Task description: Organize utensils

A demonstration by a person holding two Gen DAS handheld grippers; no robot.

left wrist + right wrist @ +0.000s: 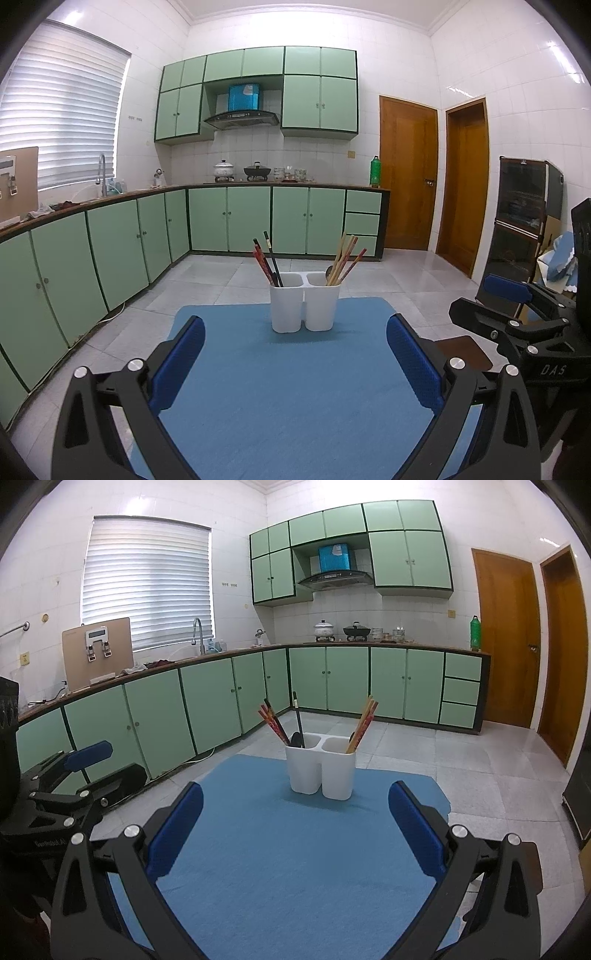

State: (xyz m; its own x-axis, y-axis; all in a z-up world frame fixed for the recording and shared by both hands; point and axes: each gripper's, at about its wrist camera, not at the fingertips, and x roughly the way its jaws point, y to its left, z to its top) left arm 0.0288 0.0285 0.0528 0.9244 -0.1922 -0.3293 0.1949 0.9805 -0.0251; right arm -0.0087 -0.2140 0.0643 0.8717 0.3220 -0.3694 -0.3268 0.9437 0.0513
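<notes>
A white two-compartment utensil holder (304, 306) stands upright at the far end of a blue mat (288, 387). Its left compartment holds dark red and black chopsticks (266, 260); its right compartment holds pale and red chopsticks (345, 264) and a spoon. My left gripper (295, 354) is open and empty, above the mat, short of the holder. In the right wrist view the holder (320, 771), the mat (295, 867) and both chopstick bundles (275, 722) (364, 722) show. My right gripper (295, 830) is open and empty. Each gripper shows at the other view's edge.
The mat lies on a small table over a tiled floor. Green kitchen cabinets (110, 251) run along the left and back walls. Two wooden doors (408, 173) stand at the right. A dark cabinet (521, 210) stands at the far right.
</notes>
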